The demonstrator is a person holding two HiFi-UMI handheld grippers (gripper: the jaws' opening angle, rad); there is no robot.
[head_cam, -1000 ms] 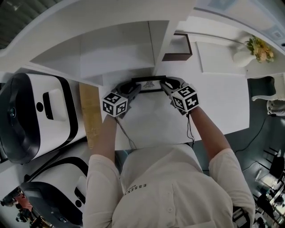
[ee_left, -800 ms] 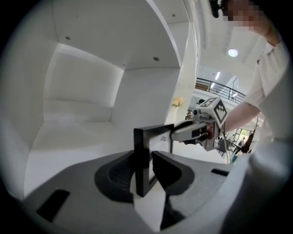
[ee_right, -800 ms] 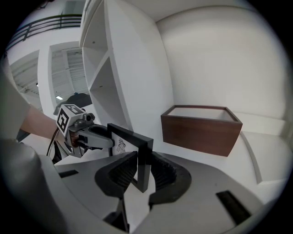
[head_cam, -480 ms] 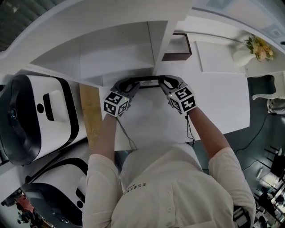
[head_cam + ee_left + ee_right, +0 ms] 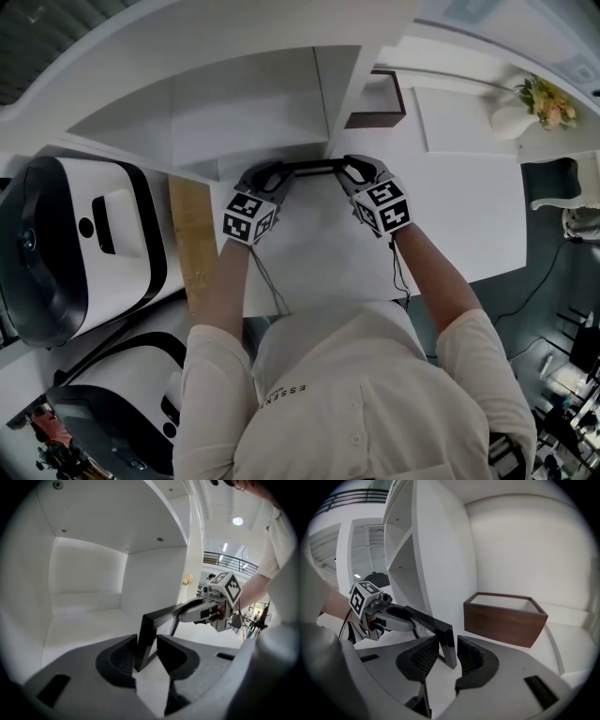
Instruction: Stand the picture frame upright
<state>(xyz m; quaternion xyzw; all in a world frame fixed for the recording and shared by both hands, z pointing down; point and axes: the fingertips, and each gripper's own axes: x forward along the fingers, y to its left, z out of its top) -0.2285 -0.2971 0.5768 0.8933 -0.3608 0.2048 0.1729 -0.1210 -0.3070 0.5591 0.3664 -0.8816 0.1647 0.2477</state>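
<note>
white shirt (image 5: 375, 394), small print reading "ESSEN", rest unreadable

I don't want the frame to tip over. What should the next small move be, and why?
Probably ease the left hand-held gripper open, slowly. The picture frame already stands upright; the jaws of the right hand-held gripper have just been opening, its end loose between them, while the left one pinches the other end.
</note>
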